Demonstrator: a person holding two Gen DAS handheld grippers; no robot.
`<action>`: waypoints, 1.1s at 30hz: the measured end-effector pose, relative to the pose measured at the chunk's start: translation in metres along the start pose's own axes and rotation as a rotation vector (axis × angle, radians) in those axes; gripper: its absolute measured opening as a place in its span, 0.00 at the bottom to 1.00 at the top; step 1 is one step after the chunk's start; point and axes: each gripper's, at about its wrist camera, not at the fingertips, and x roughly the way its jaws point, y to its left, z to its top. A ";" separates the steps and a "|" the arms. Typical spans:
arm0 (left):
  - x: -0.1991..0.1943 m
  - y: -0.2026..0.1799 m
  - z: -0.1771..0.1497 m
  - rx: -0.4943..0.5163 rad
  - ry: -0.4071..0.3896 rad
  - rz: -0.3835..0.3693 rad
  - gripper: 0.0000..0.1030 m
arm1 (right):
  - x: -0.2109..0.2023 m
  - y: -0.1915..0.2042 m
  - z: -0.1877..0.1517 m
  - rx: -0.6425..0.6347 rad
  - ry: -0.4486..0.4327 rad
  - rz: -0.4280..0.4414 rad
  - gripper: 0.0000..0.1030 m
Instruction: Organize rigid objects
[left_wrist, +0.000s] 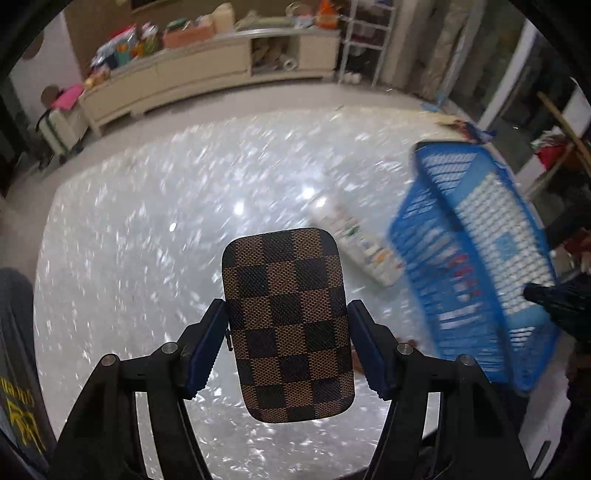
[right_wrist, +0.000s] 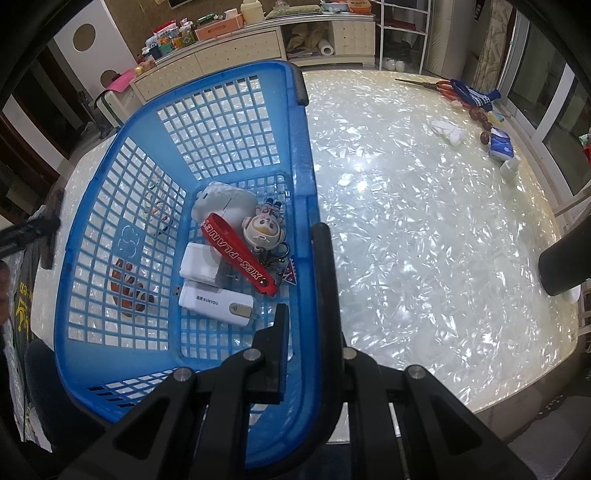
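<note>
Pads of the left hand-held gripper (left_wrist: 288, 345) press both long sides of a brown-and-black checkered case (left_wrist: 286, 325), pinching it clear above the pearly white counter (left_wrist: 147, 221). Right of the case, a white printed box (left_wrist: 354, 243) lies on the counter just beside the blue basket (left_wrist: 476, 258), which looks blurred in this view.

The right hand-held gripper (right_wrist: 306, 291) is pressed almost together on the basket's (right_wrist: 110, 206) near rim, 1 finger inside the wall and 1 outside.

Inside the basket, going left to right: 2 white boxes, a plain white one (right_wrist: 199, 264) and below it a white dongle marked XUNYOU (right_wrist: 218, 302); a grey-white case (right_wrist: 225, 203) toward the far wall; a red strap (right_wrist: 236, 254) lying diagonally; and an astronaut keychain figure (right_wrist: 263, 229) against the right wall. A brown shape (right_wrist: 127, 284) shows through the basket's left mesh; I cannot tell what it is.

Right of the basket the counter carries, at its far edge, scissors (right_wrist: 424, 84) and a blue tissue pack (right_wrist: 500, 146).
</note>
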 end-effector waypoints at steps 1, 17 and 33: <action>-0.007 -0.006 0.002 0.020 -0.014 -0.008 0.68 | 0.000 0.000 0.000 0.002 0.000 0.001 0.10; -0.038 -0.145 0.026 0.344 -0.132 -0.213 0.68 | 0.000 0.000 0.000 0.011 -0.007 0.001 0.09; 0.048 -0.213 0.024 0.508 -0.019 -0.283 0.68 | 0.001 -0.008 0.002 0.027 -0.023 0.034 0.09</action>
